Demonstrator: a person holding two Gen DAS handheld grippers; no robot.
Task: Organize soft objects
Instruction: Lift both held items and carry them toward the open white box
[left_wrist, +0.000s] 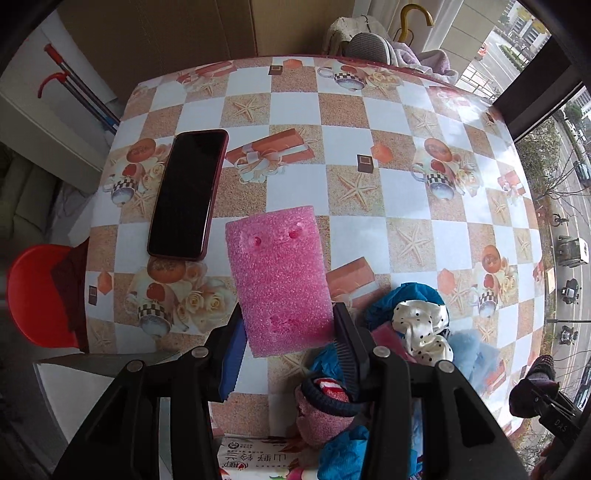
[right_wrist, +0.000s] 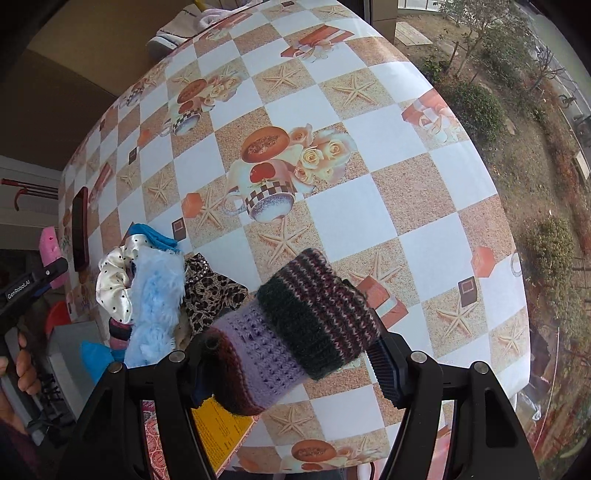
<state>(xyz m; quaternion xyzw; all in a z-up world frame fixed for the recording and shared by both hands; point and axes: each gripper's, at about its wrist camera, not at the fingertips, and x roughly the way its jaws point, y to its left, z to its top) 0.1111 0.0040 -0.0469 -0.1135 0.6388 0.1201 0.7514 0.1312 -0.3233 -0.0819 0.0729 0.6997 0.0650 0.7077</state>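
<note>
A pink foam block (left_wrist: 280, 273) is clamped between the pads of my left gripper (left_wrist: 288, 321), raised above the checked tablecloth (left_wrist: 343, 147). My right gripper (right_wrist: 291, 354) is shut on a knitted piece (right_wrist: 310, 314) with dark green, striped maroon and lilac bands, also held off the table. A pile of soft things lies between the two grippers: a polka-dot white scrunchie (right_wrist: 114, 280), a fluffy light-blue piece (right_wrist: 155, 302), a leopard-print cloth (right_wrist: 210, 291), a blue cloth (left_wrist: 402, 299) and a pink sock with a dark cuff (left_wrist: 325, 413).
A phone in a dark red case (left_wrist: 188, 195) lies flat at the left of the table. A tissue pack (left_wrist: 255, 461) and a yellow leaflet (right_wrist: 221, 424) sit at the near edge. A red stool (left_wrist: 40, 291) stands beside the table. The window is at the right.
</note>
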